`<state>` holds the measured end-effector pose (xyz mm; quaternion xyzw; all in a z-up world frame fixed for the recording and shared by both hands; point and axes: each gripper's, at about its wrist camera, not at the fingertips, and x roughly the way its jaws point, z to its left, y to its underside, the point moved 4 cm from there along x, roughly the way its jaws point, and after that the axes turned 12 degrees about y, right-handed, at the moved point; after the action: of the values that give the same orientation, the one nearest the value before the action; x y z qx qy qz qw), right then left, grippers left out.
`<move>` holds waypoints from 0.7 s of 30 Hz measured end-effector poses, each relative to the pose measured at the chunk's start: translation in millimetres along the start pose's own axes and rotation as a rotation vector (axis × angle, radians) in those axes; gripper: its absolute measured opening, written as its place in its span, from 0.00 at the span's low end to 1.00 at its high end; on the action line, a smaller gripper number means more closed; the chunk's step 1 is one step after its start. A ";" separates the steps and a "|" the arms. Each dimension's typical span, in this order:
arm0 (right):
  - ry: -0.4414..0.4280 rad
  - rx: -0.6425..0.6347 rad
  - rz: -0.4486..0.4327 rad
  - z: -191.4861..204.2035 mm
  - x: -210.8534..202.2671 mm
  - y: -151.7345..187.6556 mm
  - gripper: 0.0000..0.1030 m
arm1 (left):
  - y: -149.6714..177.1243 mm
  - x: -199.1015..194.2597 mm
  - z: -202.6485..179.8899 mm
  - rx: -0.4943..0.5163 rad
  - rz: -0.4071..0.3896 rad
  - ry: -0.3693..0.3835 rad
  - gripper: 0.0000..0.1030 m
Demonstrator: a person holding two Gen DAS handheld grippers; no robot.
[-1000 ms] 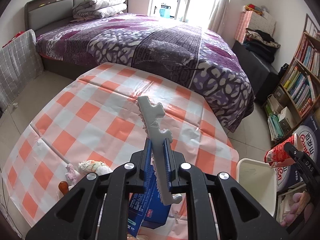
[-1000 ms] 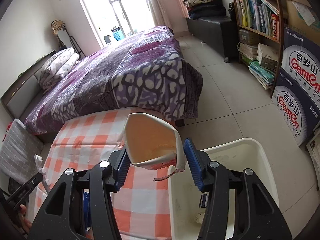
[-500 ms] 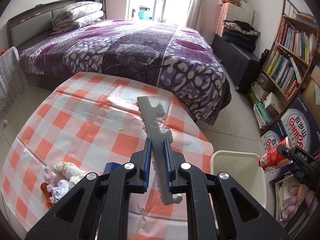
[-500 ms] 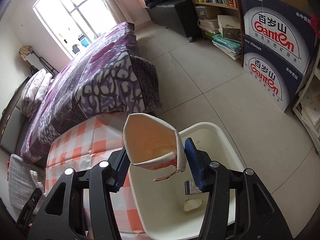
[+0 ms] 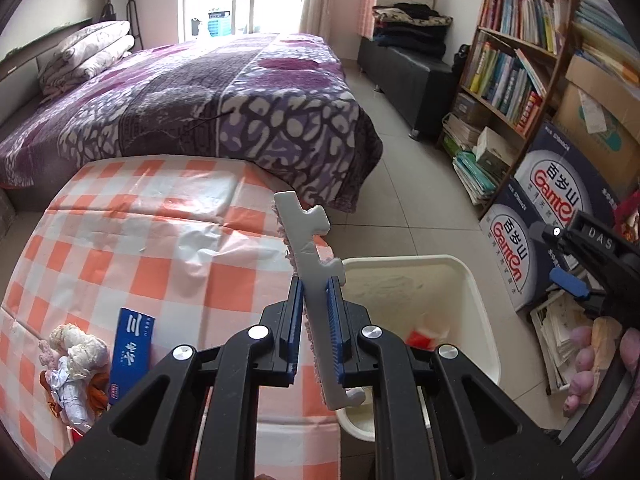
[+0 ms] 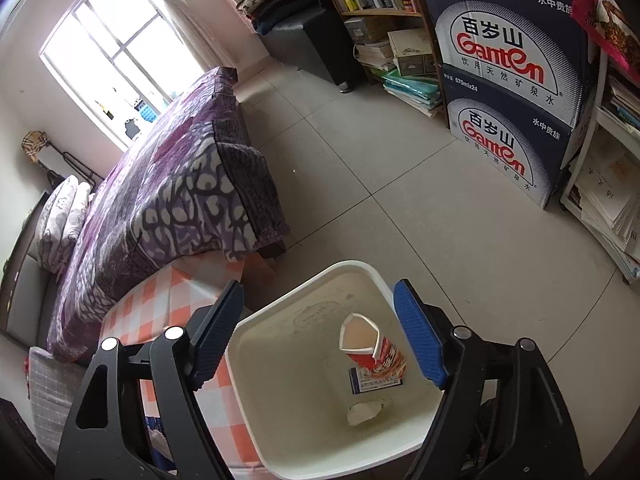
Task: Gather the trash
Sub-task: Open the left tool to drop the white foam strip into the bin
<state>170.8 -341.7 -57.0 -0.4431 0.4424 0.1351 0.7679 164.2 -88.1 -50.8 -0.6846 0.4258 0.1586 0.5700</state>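
Holding a flat grey notched strip (image 5: 309,264), pink fuzz along one edge, clenched between the pads of the left tool (image 5: 316,336). Standing nearly upright in that grip, long axis running up and away, lower end hanging below the pads. Poised over the seam where the checked tabletop (image 5: 132,240) meets the white bin (image 5: 478,308); bin mouth lying just to the right of the strip and below it. Calling, most likely, for a short carry rightward over the rim before letting go. Right tool (image 6: 320,332) directly above the bin, jaws just opened wide, nothing between them; red carton (image 6: 374,350) lying inside on the bin floor beside a crumpled wad (image 6: 366,410). More scraps and a blue packet (image 5: 132,354) waiting on the tabletop, left of the bin.
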 end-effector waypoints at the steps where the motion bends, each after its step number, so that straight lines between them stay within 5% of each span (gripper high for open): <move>1: 0.001 0.014 -0.001 -4.0 -0.5 -1.6 0.77 | 3.0 3.7 -6.7 0.017 0.009 0.003 0.13; 12: 0.006 0.122 -0.015 -31.5 -3.3 -13.0 0.81 | 22.5 29.7 -55.7 0.058 0.093 0.113 0.13; 16: 0.015 0.143 -0.033 -37.3 -5.4 -16.8 0.82 | 22.6 29.9 -66.2 0.051 0.094 0.209 0.15; 17: 0.019 0.147 -0.040 -38.5 -6.3 -17.0 0.82 | 22.1 29.8 -67.6 0.040 0.098 0.239 0.20; 19: 0.030 0.152 -0.055 -39.6 -7.9 -18.0 0.83 | 21.1 29.8 -66.4 -0.001 0.107 0.284 0.59; 21: 0.038 0.149 -0.062 -38.3 -8.9 -18.3 0.84 | 18.3 27.7 -61.7 -0.036 0.093 0.294 0.61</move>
<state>155.3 -381.1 -48.0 -0.4010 0.4516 0.0696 0.7940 150.0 -155.5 -63.6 -0.6901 0.5329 0.0904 0.4813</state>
